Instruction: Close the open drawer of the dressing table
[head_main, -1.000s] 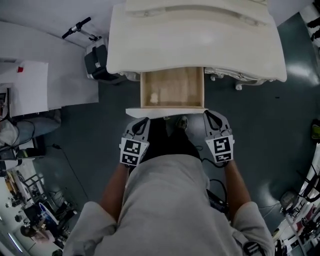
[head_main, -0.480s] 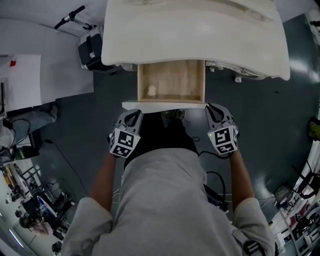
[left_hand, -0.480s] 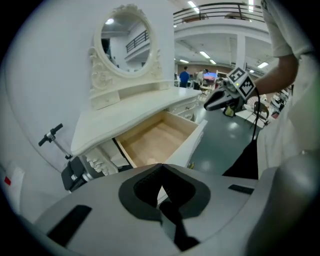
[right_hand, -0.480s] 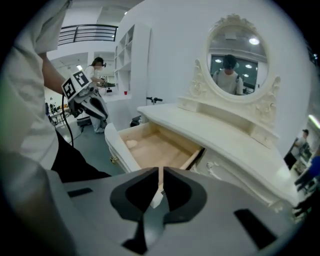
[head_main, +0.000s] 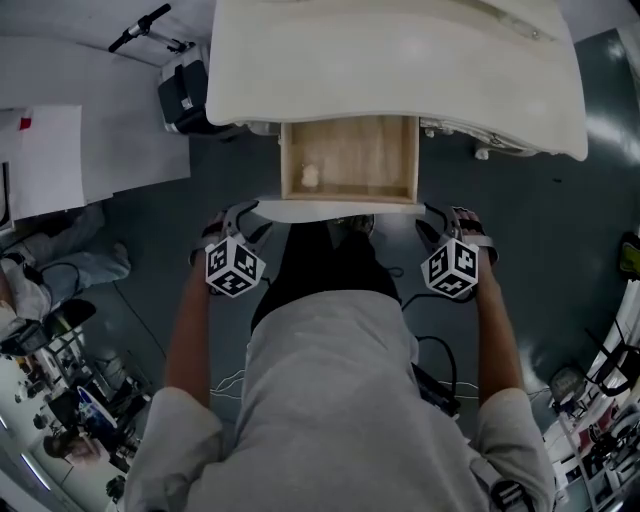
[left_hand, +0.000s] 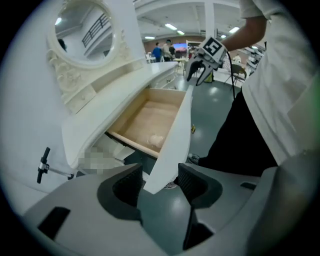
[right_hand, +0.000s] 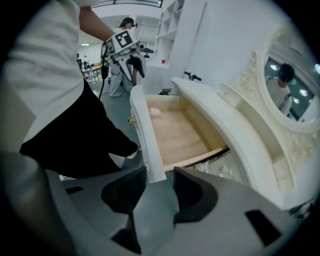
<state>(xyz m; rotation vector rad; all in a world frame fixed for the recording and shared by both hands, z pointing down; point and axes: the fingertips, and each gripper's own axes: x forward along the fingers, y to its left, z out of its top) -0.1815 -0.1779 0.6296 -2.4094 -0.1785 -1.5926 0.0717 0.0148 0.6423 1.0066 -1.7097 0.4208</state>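
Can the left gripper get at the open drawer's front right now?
Probably yes: the left gripper has just been opening its jaws, and one end of the drawer front already stands between them, unobstructed.

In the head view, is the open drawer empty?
No, a small pale object lies on the wooden bottom of the drawer, near its front left corner.

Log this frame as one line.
drawer: open | left claw: jaws just opened, drawer front end between them, unclamped | right claw: jaws just opened, other end between them, unclamped | push: not yet
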